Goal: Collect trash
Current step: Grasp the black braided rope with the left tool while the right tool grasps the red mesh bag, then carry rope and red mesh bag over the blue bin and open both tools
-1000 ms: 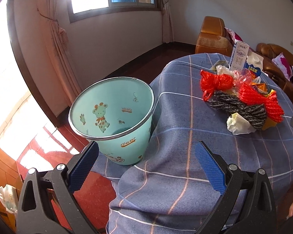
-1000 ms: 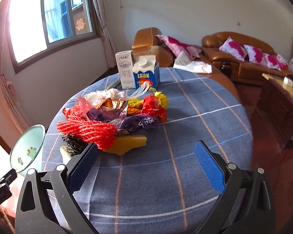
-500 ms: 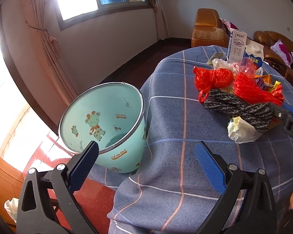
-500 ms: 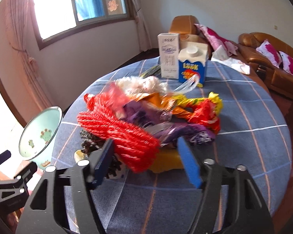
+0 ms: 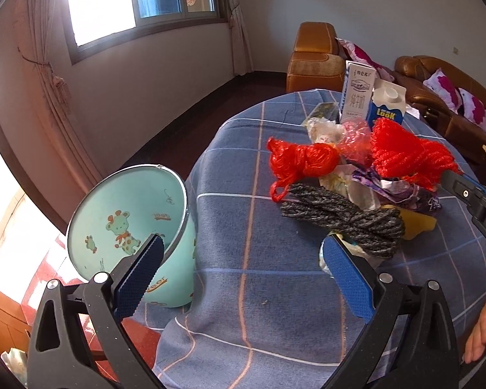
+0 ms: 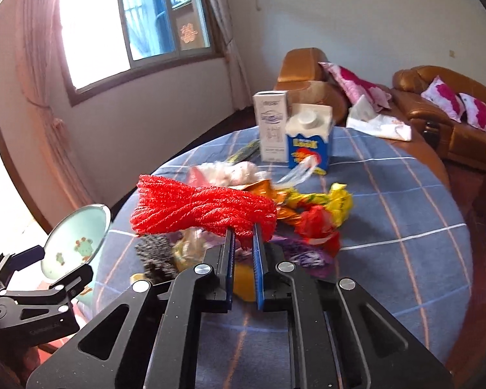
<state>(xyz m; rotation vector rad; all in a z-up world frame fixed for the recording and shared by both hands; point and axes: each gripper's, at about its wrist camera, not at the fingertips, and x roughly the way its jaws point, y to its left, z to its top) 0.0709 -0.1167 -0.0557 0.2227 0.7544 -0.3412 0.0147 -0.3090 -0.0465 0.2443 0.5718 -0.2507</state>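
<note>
The right gripper [image 6: 243, 236] is clenched on a red rope bundle [image 6: 201, 207] atop the table's [image 6: 405, 214] trash pile. The left gripper [image 5: 239, 259] hangs released beside the bin [image 5: 126, 223]. Step 1 looks underway; next, carry it to the bin.

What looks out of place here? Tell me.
The teal bin is not upright: it leans against the draped tablecloth, mouth facing the cameras. On the table, trash lies heaped, and the right gripper pinches the red rope bundle.
</note>
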